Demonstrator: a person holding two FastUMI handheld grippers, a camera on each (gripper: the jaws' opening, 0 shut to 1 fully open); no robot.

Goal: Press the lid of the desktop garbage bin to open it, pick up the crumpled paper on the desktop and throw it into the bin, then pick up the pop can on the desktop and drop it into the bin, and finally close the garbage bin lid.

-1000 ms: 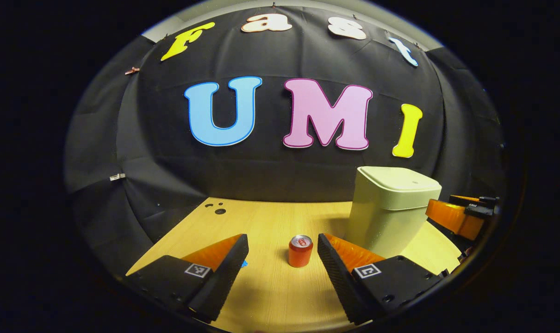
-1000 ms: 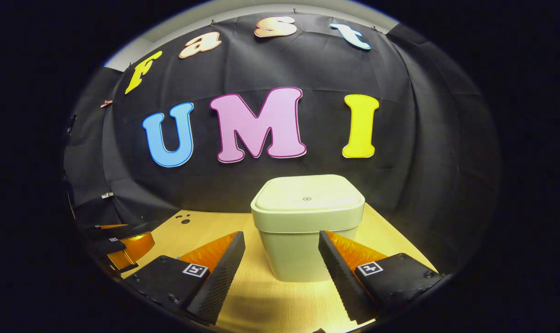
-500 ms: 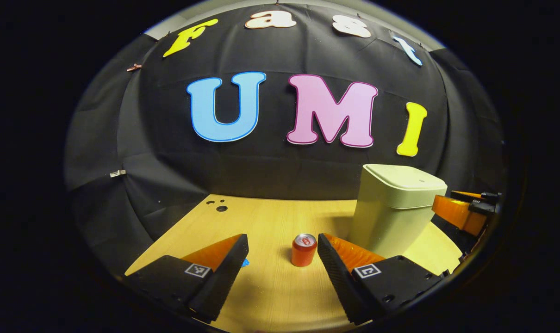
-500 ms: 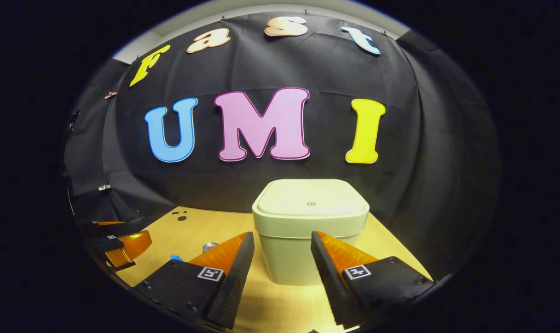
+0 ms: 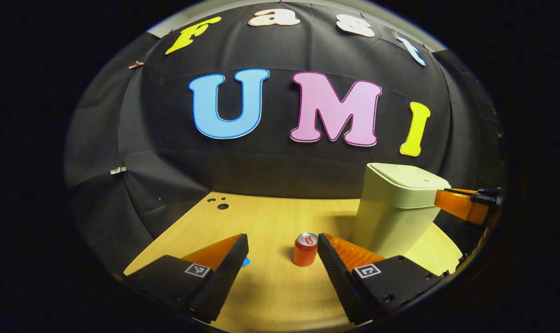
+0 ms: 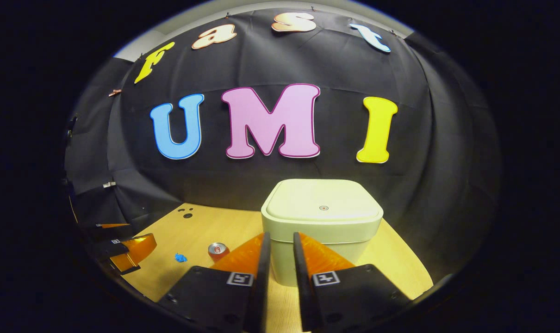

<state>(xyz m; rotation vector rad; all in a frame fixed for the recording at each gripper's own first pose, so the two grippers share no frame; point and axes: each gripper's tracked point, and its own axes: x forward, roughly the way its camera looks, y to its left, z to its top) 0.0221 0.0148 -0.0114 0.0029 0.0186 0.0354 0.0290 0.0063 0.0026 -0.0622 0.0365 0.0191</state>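
Note:
The pale green bin [image 6: 324, 231] stands on the wooden table with its lid [image 6: 324, 206] down. My right gripper [image 6: 280, 237] is just in front of the bin and below its rim, shut to a narrow slit with nothing held. It also shows beside the bin, as the right gripper [image 5: 463, 206]. A red pop can [image 5: 305, 249] stands upright ahead of my open left gripper [image 5: 282, 241], close to its right finger. A small blue crumpled paper [image 5: 246, 262] peeks from behind the left finger. The can [image 6: 218, 250] and the paper [image 6: 180, 257] lie left of the bin, near the left gripper [image 6: 122, 252].
The wooden table [image 5: 270, 296] reaches back to the black cloth wall. A few small dark holes [image 5: 220, 204] mark its far left corner. The bin sits near the table's right side, with bare wood between it and the holes.
My right gripper's fingers have come together from wide open to a narrow slit, and it has shifted slightly left. The left gripper drifted a little left; can and bin stayed put.

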